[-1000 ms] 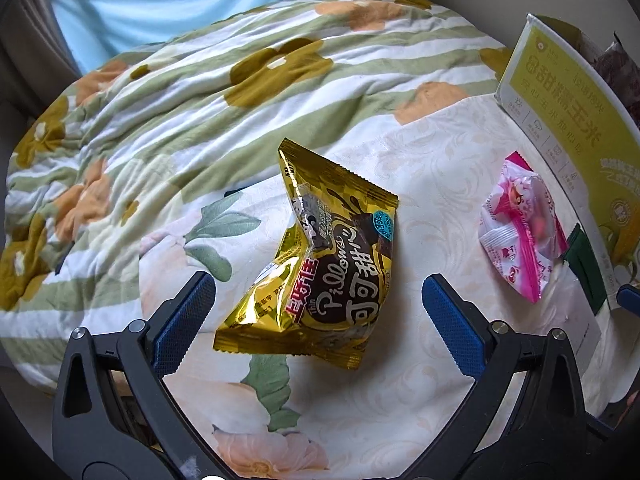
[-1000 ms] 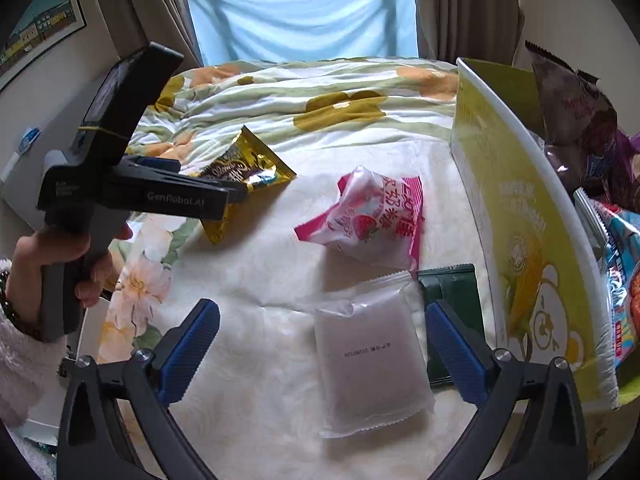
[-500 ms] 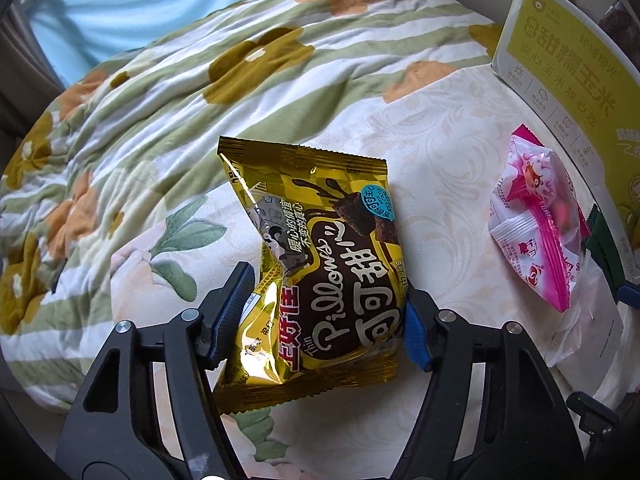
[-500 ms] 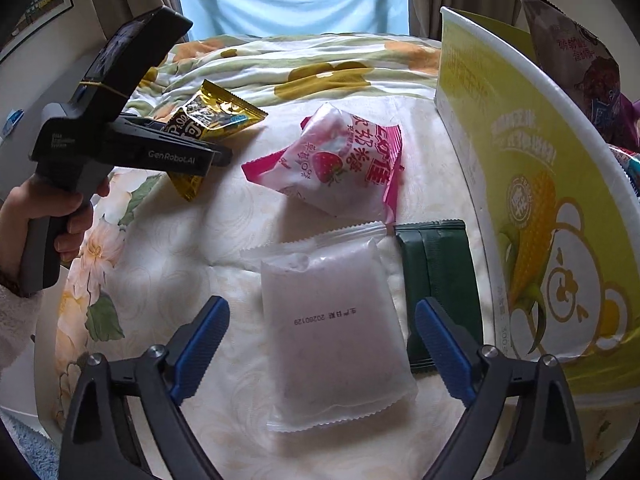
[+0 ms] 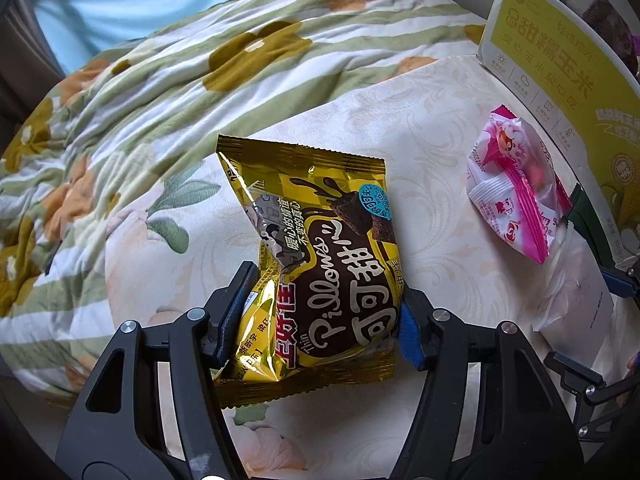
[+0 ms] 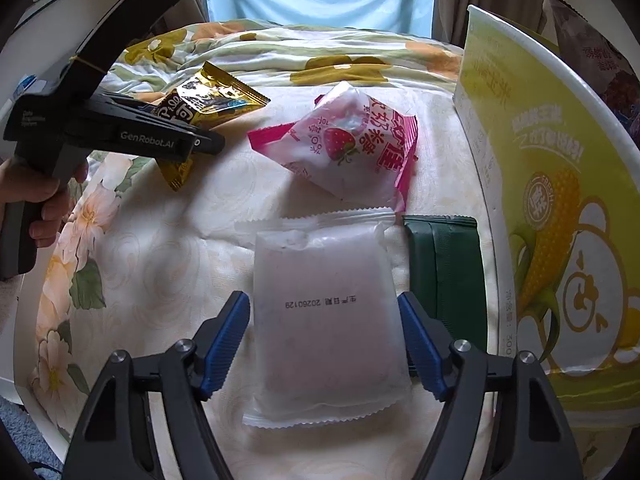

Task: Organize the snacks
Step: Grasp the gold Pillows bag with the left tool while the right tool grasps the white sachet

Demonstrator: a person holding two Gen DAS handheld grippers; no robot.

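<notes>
My left gripper (image 5: 320, 312) is shut on a gold and brown chocolate snack packet (image 5: 320, 248), its jaws pressing both sides; it also shows in the right wrist view (image 6: 208, 100). My right gripper (image 6: 324, 340) straddles a frosted white packet (image 6: 324, 316) lying flat; its jaws sit at the packet's two sides, still open. A pink and white strawberry packet (image 6: 344, 144) lies beyond it, also in the left wrist view (image 5: 516, 192). A dark green sachet (image 6: 444, 272) lies right of the white packet.
A yellow and white snack box (image 6: 540, 184) stands along the right with bags (image 6: 592, 52) in it. Everything lies on a cream floral cloth (image 6: 160, 264) over a bed with a striped flowered quilt (image 5: 160, 80). A hand (image 6: 36, 208) holds the left gripper.
My left gripper has closed on the gold packet. My right gripper has moved forward over the white packet and its jaws have narrowed to the packet's sides.
</notes>
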